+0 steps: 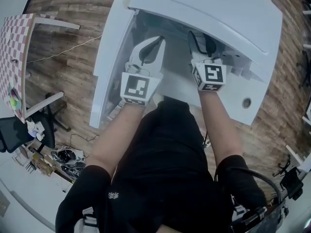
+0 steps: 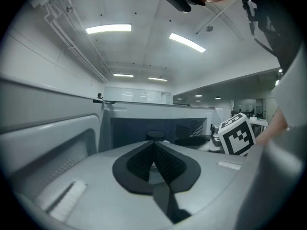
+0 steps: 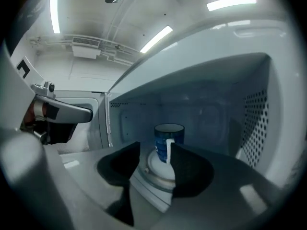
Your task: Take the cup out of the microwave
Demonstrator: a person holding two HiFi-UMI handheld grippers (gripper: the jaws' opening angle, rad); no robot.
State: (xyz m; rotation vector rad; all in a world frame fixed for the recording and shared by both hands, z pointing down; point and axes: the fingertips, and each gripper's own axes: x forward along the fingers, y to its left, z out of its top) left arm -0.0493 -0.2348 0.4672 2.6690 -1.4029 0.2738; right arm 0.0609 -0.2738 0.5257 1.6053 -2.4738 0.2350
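Closest to the camera, the head view shows the person's black shirt [image 1: 165,169] and two bare arms reaching forward. Each hand holds a gripper with a black-and-white marker cube [image 1: 135,87] on its back.

The left gripper [image 1: 156,42] has its two black jaws pressed together, with nothing between them. The right gripper [image 3: 155,147] has its jaws partly apart. The pads do not touch anything, so it holds nothing.

Both grippers point into the white microwave [image 1: 209,13]. Its door [image 1: 109,72] swings open to the left. Beside it are a brown wooden floor [image 1: 73,52] and a table with a pink and white checked top [image 1: 14,52].

From the head view, the microwave's top hides the inside, so the cup cannot be seen there. The right gripper view looks straight in. The cup [image 3: 168,137] stands upright on the round white turntable [image 3: 160,169], in the middle of the microwave, past the jaw tips and in line with the gap between them. It is dark blue with a white handle that faces the gripper. The right wall [image 3: 254,123] has rows of little holes.

The left gripper view shows the other gripper's cube off to the right, and a small dark round shape [image 2: 155,134] just over its own jaw tips. I cannot tell what that is.
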